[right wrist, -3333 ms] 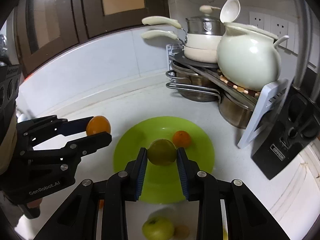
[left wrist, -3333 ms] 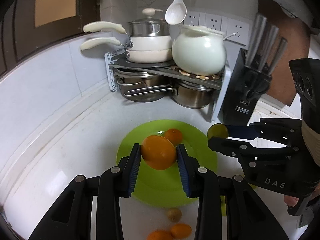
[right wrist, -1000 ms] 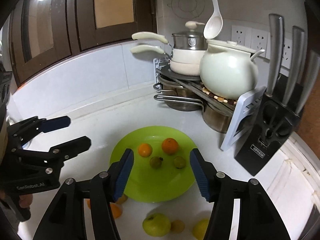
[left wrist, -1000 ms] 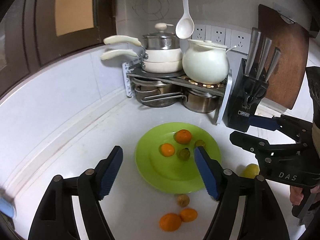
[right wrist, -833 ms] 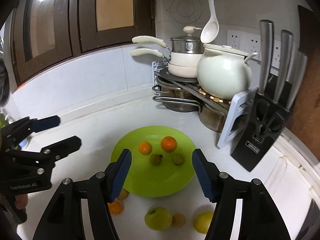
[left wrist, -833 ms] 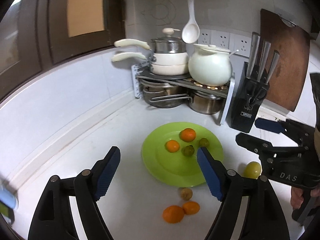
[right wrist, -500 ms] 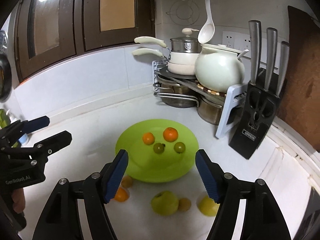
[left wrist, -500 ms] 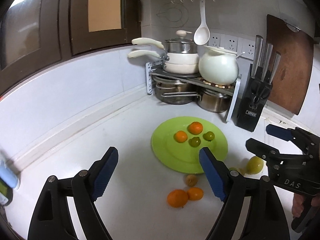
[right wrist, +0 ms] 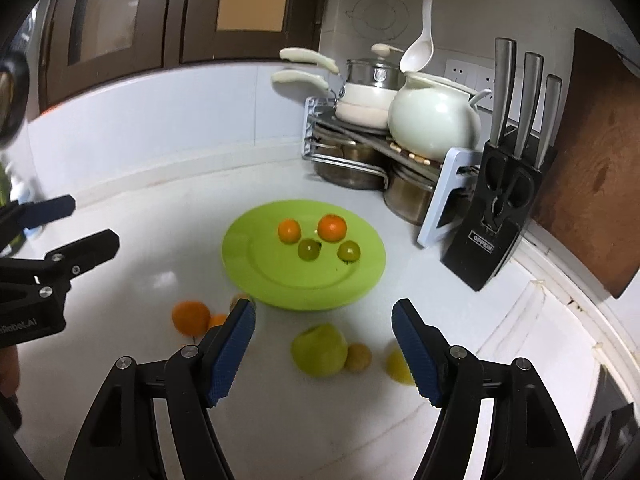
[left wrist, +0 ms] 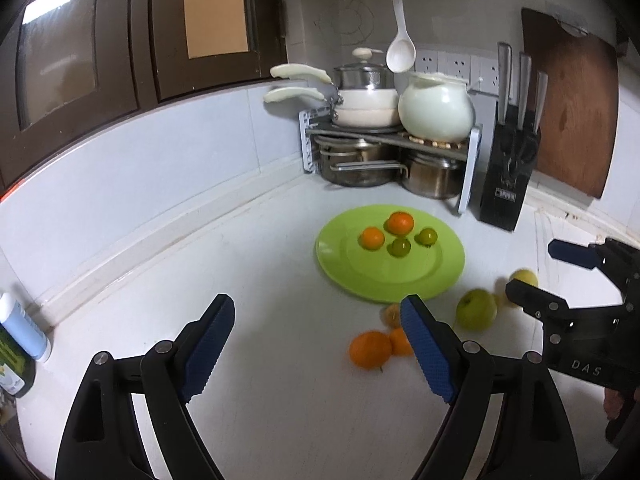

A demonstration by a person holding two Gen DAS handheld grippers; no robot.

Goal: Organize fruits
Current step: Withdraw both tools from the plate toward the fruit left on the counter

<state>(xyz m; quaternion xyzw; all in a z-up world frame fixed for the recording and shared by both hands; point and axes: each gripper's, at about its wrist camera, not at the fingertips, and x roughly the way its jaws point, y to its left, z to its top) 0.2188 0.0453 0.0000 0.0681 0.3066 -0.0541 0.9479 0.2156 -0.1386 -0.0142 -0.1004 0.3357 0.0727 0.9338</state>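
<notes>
A lime green plate (left wrist: 404, 280) (right wrist: 276, 280) lies on the white counter with two oranges (left wrist: 399, 223) (right wrist: 331, 227) and two small green fruits (left wrist: 400, 246) (right wrist: 308, 249) on it. In front of it on the counter lie a large orange (left wrist: 370, 349) (right wrist: 191, 316), a smaller orange (left wrist: 400, 341), a small brown fruit (left wrist: 390, 314) (right wrist: 358, 357), a green apple (left wrist: 476, 309) (right wrist: 319, 350) and a yellow fruit (left wrist: 524, 277) (right wrist: 398, 361). My left gripper (left wrist: 318, 346) is open and empty, held back above the counter. My right gripper (right wrist: 324, 350) is open and empty above the apple.
A pot rack (left wrist: 384, 148) with pans and a white pot stands in the back corner. A black knife block (left wrist: 508, 184) (right wrist: 496, 216) and a wooden board (left wrist: 572, 120) stand at the right. A bottle (left wrist: 22, 328) stands at the far left.
Both grippers let go of their fruit onto the plate, opened wide and drew back and up from the plate, so more of the counter and loose fruit shows.
</notes>
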